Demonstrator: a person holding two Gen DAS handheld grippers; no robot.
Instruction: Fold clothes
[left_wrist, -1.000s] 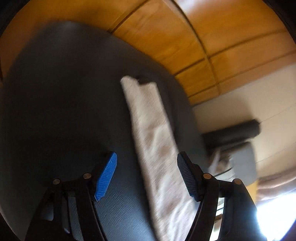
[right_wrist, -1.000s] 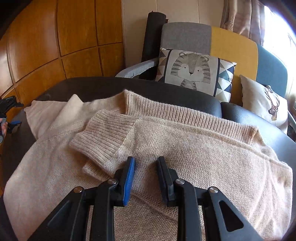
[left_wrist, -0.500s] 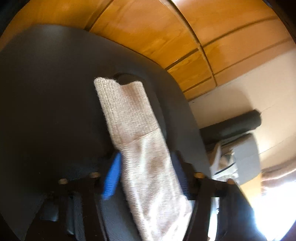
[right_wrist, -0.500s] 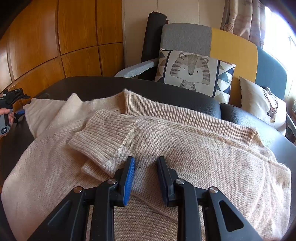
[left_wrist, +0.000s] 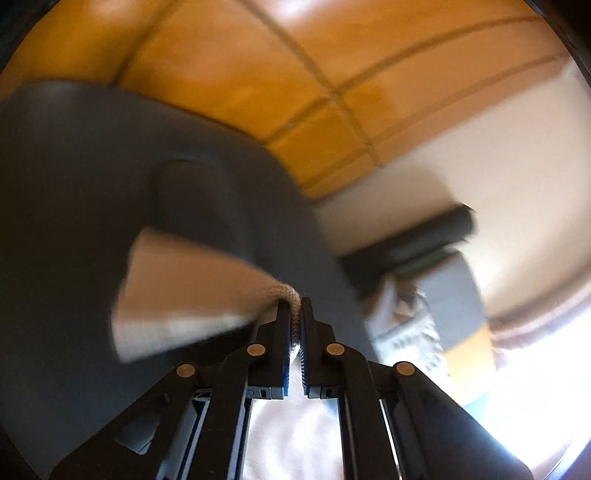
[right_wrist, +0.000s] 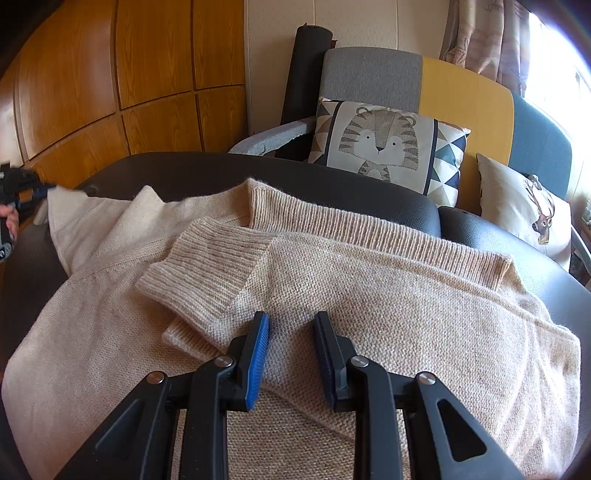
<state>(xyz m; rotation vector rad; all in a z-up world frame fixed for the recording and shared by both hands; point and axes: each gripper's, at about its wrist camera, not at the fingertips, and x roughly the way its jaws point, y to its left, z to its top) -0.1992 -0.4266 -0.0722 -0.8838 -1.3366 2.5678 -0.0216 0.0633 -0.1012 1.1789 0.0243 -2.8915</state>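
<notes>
sweater (right_wrist: 332, 302): beige knit, spread flat on dark padded surface (right_wrist: 184, 166); ribbed hem runs along the far side, long axis left to right in right wrist view
folded sleeve (right_wrist: 207, 273): lies across the body, ribbed cuff pointing left
left sleeve (left_wrist: 192, 291): stretched out to the left edge, blurred
left gripper (left_wrist: 293, 314): jaws just closed, pinching the sleeve knit, cloth bunched between the pads
right gripper (right_wrist: 290, 332): jaws part-spread, tips down on the sweater body, nothing pinched between them
edges: bare dark surface at left and far side
around: tiger cushion (right_wrist: 384, 144), deer cushion (right_wrist: 524, 210), grey-yellow chair (right_wrist: 373, 74) behind; wood panels (right_wrist: 110, 74) left
</notes>
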